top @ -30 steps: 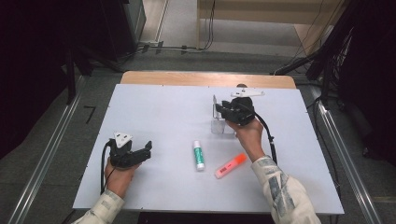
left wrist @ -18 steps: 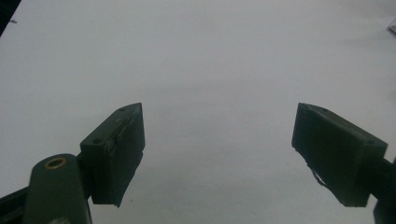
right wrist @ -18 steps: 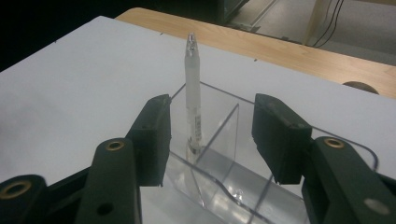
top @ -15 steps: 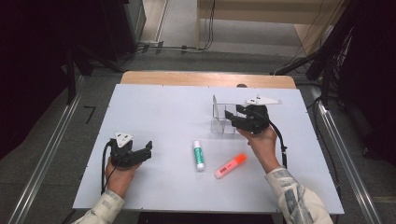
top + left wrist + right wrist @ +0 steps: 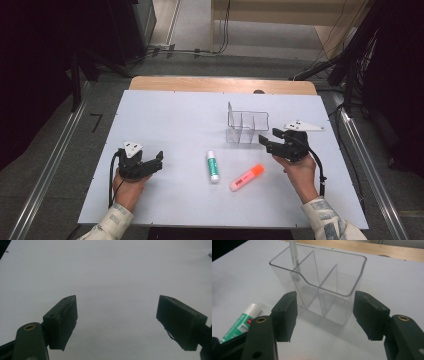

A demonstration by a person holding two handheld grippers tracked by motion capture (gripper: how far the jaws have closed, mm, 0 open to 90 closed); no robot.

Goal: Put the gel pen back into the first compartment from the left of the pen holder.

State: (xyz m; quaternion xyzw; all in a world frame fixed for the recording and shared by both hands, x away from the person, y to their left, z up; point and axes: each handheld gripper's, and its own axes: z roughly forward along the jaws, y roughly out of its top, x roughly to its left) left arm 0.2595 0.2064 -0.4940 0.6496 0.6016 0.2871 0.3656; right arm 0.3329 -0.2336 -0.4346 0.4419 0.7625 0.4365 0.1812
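Note:
A clear plastic organizer (image 5: 248, 128) with three compartments stands on the white table (image 5: 175, 115), right of centre. A thin white pen (image 5: 230, 112) stands upright in its left end. My right gripper (image 5: 269, 138) is just right of the organizer, open and holding nothing. In the right gripper view the organizer (image 5: 324, 287) sits a little beyond the open jaws (image 5: 325, 305), with the pen (image 5: 293, 255) at its far left corner. A green and white glue stick (image 5: 213, 166) and an orange highlighter (image 5: 247, 177) lie near the front. My left gripper (image 5: 156, 161) rests open at the front left, over bare table (image 5: 117, 277).
A wooden strip (image 5: 222, 85) runs along the table's far edge. Metal rails (image 5: 50, 165) flank the table on both sides. The glue stick (image 5: 239, 323) lies left of my right gripper's jaws. Cables trail from both grippers.
My right gripper has drawn back from over the organizer, to the right and toward the person. The left gripper has stayed put.

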